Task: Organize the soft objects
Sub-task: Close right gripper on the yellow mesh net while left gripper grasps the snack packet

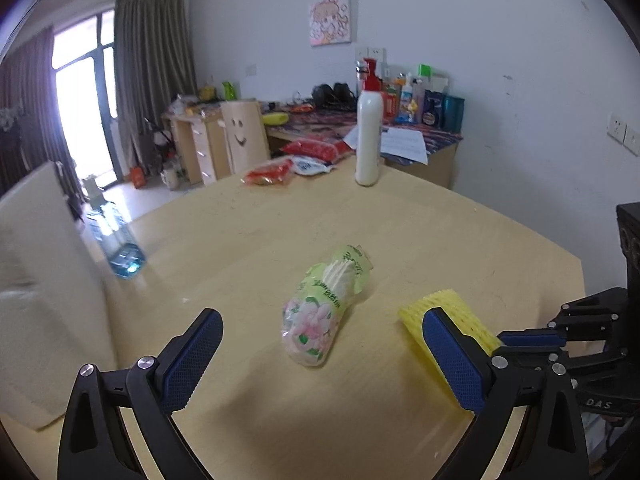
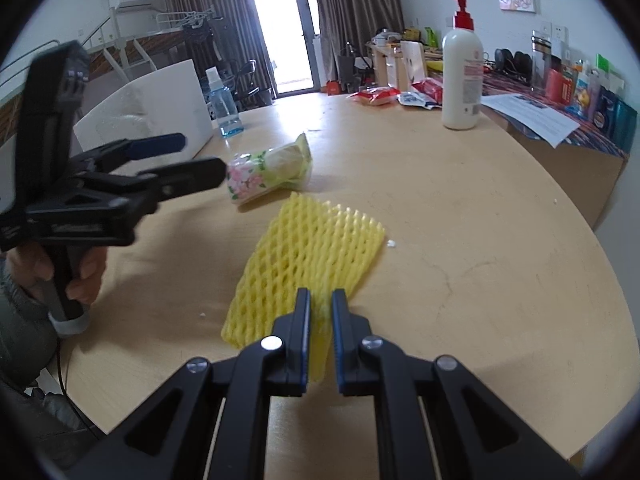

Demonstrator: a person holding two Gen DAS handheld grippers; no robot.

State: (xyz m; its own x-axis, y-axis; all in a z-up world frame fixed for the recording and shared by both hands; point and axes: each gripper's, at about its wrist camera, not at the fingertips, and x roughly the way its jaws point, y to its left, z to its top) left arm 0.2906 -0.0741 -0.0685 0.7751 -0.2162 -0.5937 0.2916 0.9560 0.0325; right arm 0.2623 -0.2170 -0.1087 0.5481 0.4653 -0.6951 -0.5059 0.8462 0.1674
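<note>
- Right wrist view shows the right hand-held gripper (image 2: 321,300) with its two fingers pressed together on the near edge of one yellow foam net (image 2: 308,256), which lies flat on the round wooden table (image 2: 480,240).
- One tissue pack (image 2: 268,172) with pink flowers and a green wrapper lies on the table just behind the foam net, not touching it.
- Taking the tissue pack as landmark: one white pump bottle (image 2: 462,68) with a red pump stands far behind it to the right, one clear spray bottle (image 2: 224,108) with blue liquid stands behind it to the left, beside one white box (image 2: 160,112), and three snack packets (image 2: 376,96), red and white, lie at the far edge of the table.
- Only this view shows the person's hand (image 2: 60,272) around the handle of the left hand-held gripper (image 2: 200,156), whose tip is beside the left end of the tissue pack.
- Left wrist view shows the left hand-held gripper (image 1: 320,348) with fingers wide apart and nothing between the pads; the tissue pack (image 1: 324,308) lies just ahead, between them.
- Only this view shows a wooden chair back (image 1: 244,136) with a drawn smiling face, beyond the table.
- Green writing on the tissue pack is too blurred to read; letters "DAS" stand on the right hand-held gripper's body (image 1: 596,400).
</note>
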